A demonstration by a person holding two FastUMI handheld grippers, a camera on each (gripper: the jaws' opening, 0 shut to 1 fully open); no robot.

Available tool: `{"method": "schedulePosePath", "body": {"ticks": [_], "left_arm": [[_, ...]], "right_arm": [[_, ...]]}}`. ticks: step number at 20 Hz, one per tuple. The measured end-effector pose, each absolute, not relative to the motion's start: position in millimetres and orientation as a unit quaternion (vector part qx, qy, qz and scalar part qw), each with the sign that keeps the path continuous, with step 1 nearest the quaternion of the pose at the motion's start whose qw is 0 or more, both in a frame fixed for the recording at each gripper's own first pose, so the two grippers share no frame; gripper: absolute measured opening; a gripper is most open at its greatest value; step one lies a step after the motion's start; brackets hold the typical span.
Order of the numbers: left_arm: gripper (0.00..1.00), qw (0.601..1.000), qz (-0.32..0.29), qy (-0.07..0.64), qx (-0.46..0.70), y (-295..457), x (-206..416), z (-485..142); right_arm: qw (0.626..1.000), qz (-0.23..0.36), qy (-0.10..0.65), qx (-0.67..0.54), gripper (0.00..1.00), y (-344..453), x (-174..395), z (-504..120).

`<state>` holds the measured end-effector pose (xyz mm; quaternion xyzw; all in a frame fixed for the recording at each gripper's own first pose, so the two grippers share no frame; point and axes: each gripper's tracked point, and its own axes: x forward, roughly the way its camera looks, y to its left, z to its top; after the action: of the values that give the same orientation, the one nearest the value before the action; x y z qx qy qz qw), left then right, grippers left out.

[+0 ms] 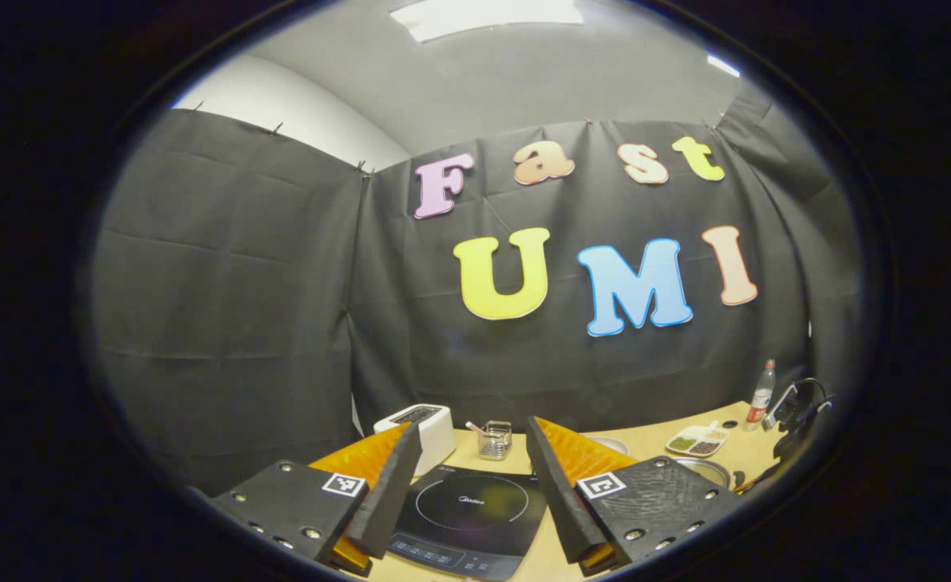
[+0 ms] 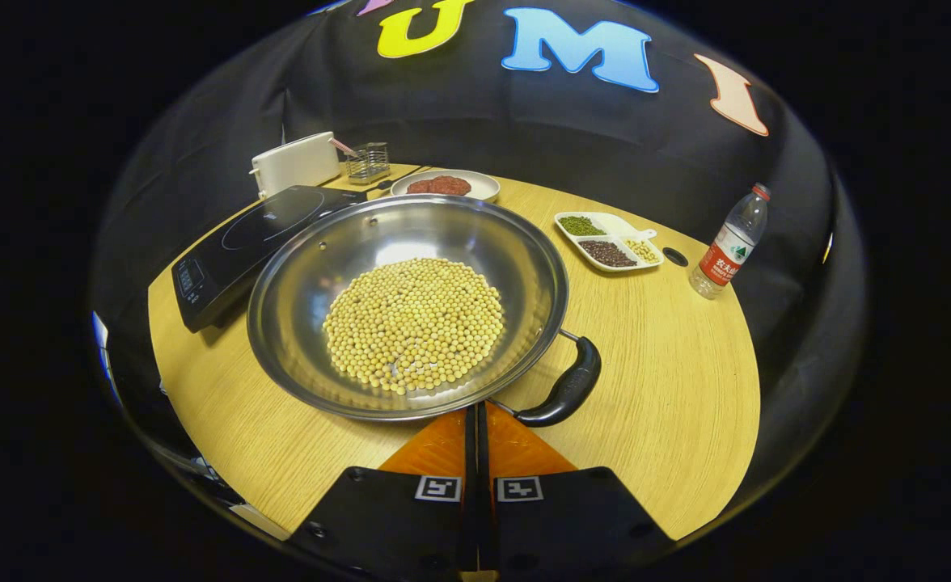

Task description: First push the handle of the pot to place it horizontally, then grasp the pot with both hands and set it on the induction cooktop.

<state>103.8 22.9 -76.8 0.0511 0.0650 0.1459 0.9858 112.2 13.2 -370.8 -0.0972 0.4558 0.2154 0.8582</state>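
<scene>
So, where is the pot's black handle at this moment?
In the right gripper view, the black handle sits at the pot's lower-right rim, just up and right of the right gripper, whose fingers are closed together.

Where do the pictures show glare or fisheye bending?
Right gripper view: bright glare on the pot's steel wall above the soybeans; the table edge bends round. Left gripper view: a ceiling light burns white; the induction cooktop carries a dull sheen.
</scene>
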Motion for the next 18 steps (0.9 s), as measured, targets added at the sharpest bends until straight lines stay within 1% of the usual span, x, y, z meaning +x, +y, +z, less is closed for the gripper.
{"method": "schedulePosePath", "body": {"ticks": [7,12,13,15,16,17,18], "left_arm": [[0.82,0.985,0.147,0.070,0.055,15.4,100.7,-81.4],[0.80,0.987,0.137,0.070,0.054,6.4,104.5,-83.9],[0.77,0.987,0.134,0.071,0.054,3.4,103.9,-85.6],[0.77,0.988,0.126,0.072,0.051,-1.2,104.7,-87.7],[0.80,0.989,0.122,0.070,0.049,-2.8,105.8,-87.1],[0.77,0.989,0.120,0.069,0.047,-3.2,105.8,-87.6],[0.77,0.990,0.117,0.067,0.043,-4.1,106.8,-88.0]], "right_arm": [[0.868,0.189,0.451,-0.087,0.02,-2.3,133.8,-373.5],[0.879,0.167,0.437,-0.088,0.02,-12.0,146.7,-373.8],[0.882,0.163,0.434,-0.090,0.02,-13.3,149.1,-373.8],[0.885,0.156,0.431,-0.088,0.02,-16.3,150.6,-371.3],[0.887,0.152,0.427,-0.087,0.02,-18.8,150.8,-368.3],[0.893,0.146,0.417,-0.085,0.02,-22.5,153.2,-361.2],[0.898,0.142,0.409,-0.080,0.03,-24.1,154.5,-354.5]]}}
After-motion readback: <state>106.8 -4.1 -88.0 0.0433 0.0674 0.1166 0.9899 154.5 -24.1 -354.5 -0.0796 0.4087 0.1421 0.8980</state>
